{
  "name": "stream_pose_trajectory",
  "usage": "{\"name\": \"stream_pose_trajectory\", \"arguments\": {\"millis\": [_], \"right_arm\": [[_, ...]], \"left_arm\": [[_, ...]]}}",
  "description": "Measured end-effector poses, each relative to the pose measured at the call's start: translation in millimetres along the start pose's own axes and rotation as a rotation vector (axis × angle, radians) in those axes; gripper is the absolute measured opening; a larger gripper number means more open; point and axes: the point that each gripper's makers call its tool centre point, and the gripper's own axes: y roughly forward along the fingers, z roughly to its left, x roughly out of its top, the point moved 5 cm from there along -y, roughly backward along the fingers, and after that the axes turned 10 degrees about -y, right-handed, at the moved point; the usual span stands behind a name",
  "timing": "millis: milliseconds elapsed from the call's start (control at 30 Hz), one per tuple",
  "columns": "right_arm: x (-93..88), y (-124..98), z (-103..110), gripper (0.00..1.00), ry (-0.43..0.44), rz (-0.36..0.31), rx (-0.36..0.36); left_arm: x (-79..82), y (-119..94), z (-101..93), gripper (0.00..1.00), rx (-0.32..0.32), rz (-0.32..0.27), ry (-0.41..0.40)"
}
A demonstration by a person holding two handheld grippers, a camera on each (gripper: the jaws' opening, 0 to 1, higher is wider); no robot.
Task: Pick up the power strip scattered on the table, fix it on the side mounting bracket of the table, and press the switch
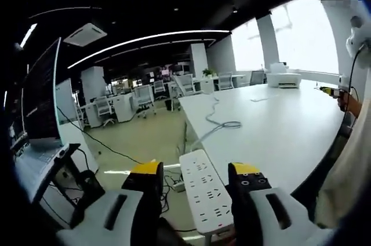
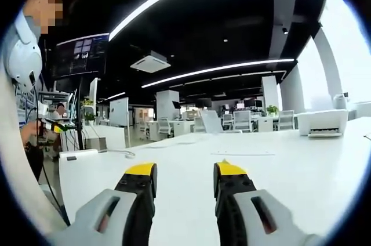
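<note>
A white power strip (image 1: pixel 206 196) with several sockets lies at the near corner of the white table (image 1: pixel 278 130), between the jaws of my left gripper (image 1: pixel 194 172). The jaws stand apart on either side of it, with a gap at the left jaw, so the gripper is open. The strip's white cable (image 1: pixel 223 123) snakes away across the tabletop. My right gripper (image 2: pixel 184 172) is open over the bare white table (image 2: pixel 290 170), holding nothing. At the table's far left end a flat white strip-like block (image 2: pixel 78 154) shows, with a thin cable (image 2: pixel 119 153) beside it.
A laptop on a stand (image 1: pixel 35 159) sits to the left across the aisle. A white printer (image 1: pixel 284 76) stands at the table's far end. A person (image 2: pixel 20 112) stands at the left of the right gripper view; a sleeve (image 1: pixel 348 170) shows by the table's right edge.
</note>
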Motion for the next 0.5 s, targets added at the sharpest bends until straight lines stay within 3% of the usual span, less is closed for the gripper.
{"name": "stream_pose_trajectory", "arguments": {"millis": [500], "right_arm": [[-1.3, -2.5, -2.0, 0.35, -0.001, 0.003, -0.005]], "left_arm": [[-0.2, 4.7, -0.4, 0.51, -0.078, 0.125, 0.094]]}}
